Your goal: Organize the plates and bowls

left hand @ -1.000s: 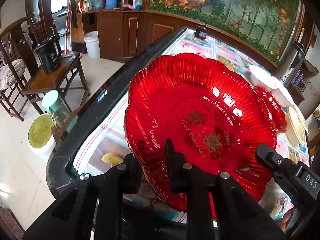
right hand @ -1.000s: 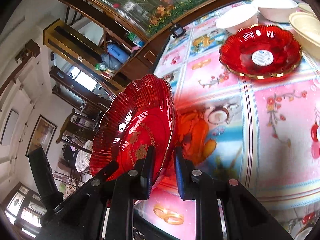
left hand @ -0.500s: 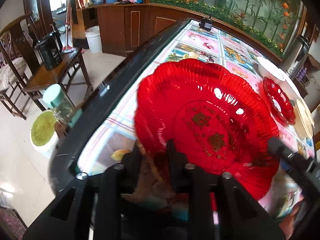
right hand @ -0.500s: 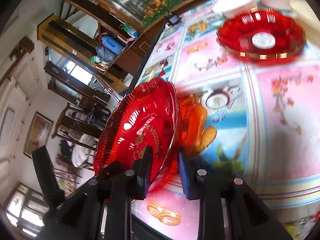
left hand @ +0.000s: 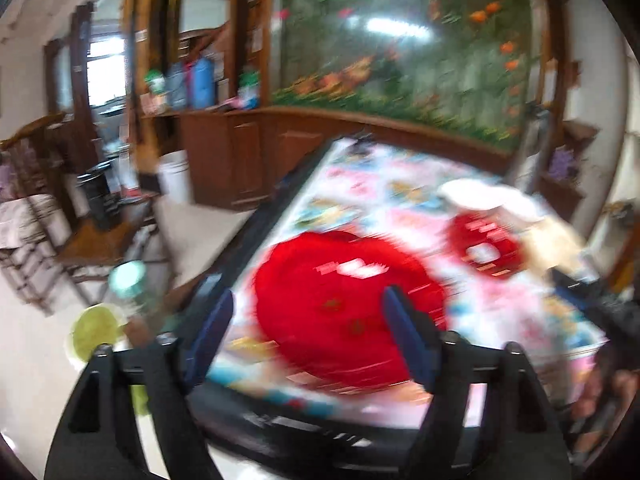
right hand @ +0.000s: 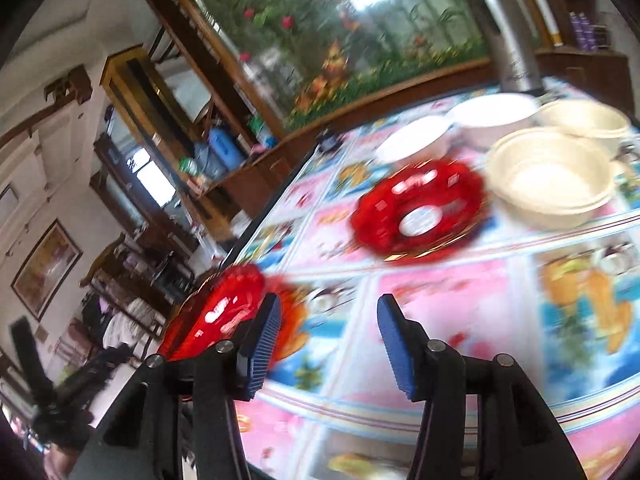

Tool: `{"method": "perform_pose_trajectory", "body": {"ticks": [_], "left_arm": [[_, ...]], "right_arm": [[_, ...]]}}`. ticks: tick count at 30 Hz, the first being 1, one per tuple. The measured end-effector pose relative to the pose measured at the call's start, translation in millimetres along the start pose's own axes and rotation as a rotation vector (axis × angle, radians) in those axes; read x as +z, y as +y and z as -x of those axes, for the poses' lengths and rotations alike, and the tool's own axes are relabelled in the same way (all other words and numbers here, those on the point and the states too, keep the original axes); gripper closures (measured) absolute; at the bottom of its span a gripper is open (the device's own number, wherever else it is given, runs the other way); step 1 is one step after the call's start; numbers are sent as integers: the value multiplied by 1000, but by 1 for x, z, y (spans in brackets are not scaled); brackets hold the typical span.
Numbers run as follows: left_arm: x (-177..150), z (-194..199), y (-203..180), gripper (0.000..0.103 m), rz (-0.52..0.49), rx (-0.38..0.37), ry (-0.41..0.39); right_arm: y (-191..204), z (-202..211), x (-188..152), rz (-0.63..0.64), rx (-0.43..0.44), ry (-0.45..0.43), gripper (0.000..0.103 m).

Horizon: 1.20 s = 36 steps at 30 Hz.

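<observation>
The large red scalloped plate [left hand: 340,304] lies on the patterned table near its front left edge; it also shows at the left of the right wrist view [right hand: 216,312]. My left gripper [left hand: 308,320] is open and empty, with the plate seen between its jaws and beyond them. My right gripper [right hand: 328,328] is open and empty, to the right of that plate. A smaller red plate [right hand: 420,212] with a white centre sits further back, also seen in the left wrist view [left hand: 484,248]. Both views are blurred.
White bowls [right hand: 492,120] and cream bowls [right hand: 552,176] stand behind and right of the small red plate. A steel flask [right hand: 508,48] stands at the table's far edge. The table's dark rim [left hand: 256,232] runs along the left, with chairs and a floor bin beyond.
Both grippers have opened and let go of the large red plate, which now lies on the table. Both grippers have pulled back and up.
</observation>
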<state>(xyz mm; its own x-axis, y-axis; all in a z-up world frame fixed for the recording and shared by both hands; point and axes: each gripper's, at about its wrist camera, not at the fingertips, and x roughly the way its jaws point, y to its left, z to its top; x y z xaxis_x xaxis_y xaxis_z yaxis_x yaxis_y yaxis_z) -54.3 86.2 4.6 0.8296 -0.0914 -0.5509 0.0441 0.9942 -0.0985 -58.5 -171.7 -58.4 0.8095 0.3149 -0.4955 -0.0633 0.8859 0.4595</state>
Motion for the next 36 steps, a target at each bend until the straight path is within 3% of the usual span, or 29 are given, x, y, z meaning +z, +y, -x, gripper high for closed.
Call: {"method": "perform_pose_trajectory", "body": {"ticks": [2, 5, 7, 12, 19, 26, 32, 36], "left_arm": [[8, -2, -22, 20, -20, -69, 3], [15, -12, -51, 20, -56, -99, 32], [23, -22, -67, 20, -45, -158, 70], [45, -49, -100, 21, 18, -203, 144], [69, -97, -128, 21, 75, -134, 226], [81, -155, -137, 21, 134, -65, 320], [75, -206, -140, 21, 193, -50, 462], [69, -221, -143, 21, 211, -40, 509]], "right_arm": [[-13, 13, 6, -20, -12, -34, 50], [-27, 28, 15, -45, -23, -73, 50], [-35, 36, 19, -72, -18, -91, 49], [-51, 44, 31, -148, 24, -105, 46], [-71, 43, 45, -262, 82, -113, 42], [-91, 13, 55, -365, 105, -54, 39], [-114, -18, 57, -504, 147, 14, 39], [-124, -34, 61, -557, 161, 32, 39]]}}
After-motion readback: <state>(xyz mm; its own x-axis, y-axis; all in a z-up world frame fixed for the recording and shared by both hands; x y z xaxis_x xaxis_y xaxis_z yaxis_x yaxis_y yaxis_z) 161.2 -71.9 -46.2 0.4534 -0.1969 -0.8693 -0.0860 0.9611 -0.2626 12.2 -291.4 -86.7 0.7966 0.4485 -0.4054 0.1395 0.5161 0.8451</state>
